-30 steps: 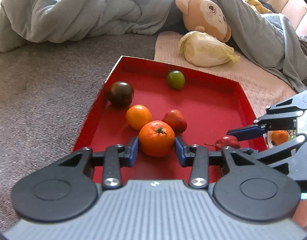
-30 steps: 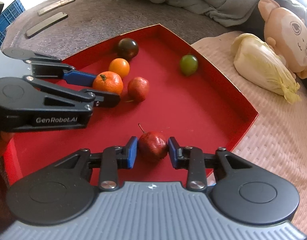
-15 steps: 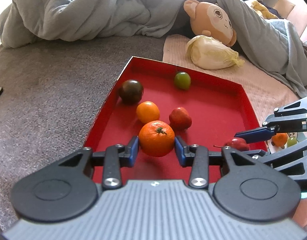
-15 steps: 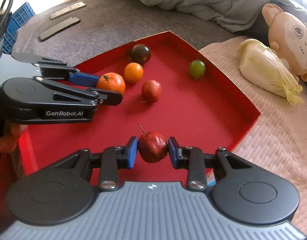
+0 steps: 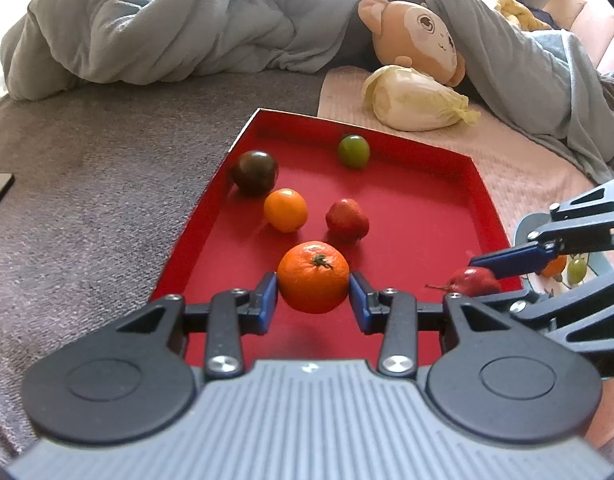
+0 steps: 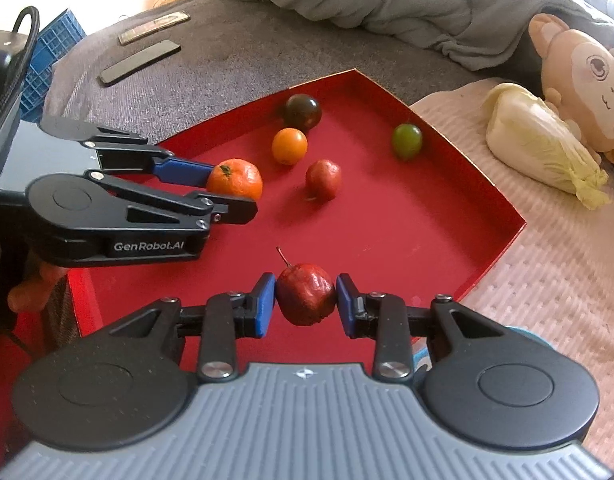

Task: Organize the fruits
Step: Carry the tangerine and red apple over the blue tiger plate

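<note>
**Both fruits gripped over the tray's near end**

The left gripper (image 5: 313, 300) has its fingers closed on the tangerine (image 5: 313, 277), held at lower centre of its view above the red tray (image 5: 427, 216). The right gripper (image 6: 305, 304) is clamped on a small red fruit (image 6: 305, 294), stem tilted to the upper left. A plate (image 5: 525, 226) holding other fruit lies at the right edge, nearer the right gripper, so it likely goes first.

Plate (image 5: 525, 226) with small fruits beyond the red tray (image 5: 483, 184), largely hidden behind right tongs (image 5: 489, 280).
</note>
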{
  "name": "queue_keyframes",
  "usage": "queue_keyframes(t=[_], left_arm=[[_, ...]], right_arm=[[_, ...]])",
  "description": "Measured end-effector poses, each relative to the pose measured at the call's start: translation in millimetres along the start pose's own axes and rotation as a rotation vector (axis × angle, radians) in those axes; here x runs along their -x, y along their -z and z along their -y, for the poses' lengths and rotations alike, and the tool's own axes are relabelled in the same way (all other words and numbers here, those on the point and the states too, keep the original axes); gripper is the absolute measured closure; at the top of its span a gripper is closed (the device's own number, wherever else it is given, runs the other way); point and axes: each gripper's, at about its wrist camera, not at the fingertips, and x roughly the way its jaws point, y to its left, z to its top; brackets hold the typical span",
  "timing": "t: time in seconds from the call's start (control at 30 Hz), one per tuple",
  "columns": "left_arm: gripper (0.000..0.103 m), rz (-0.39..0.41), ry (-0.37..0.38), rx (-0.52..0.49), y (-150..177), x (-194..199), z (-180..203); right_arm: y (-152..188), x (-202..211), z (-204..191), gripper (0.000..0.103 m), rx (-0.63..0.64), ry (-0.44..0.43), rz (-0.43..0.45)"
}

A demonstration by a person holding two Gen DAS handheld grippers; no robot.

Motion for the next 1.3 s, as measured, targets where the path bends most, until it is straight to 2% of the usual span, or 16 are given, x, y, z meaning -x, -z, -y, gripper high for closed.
queue_keyframes(t=[0.7, 1.3], left_arm=[[0.061, -0.02, -0.048, -0.027, 12.9, 19.3, 16.4], [0.061, -0.018, -0.04, -0.057, 12.3, 21.3, 38.6]], right_arm=[[4.3, 34.9, -0.8, 0.065, 0.02, -0.014, 0.06], [15.3, 58.2, 11.2, 0.065, -0.003, 0.002, 0.091]])
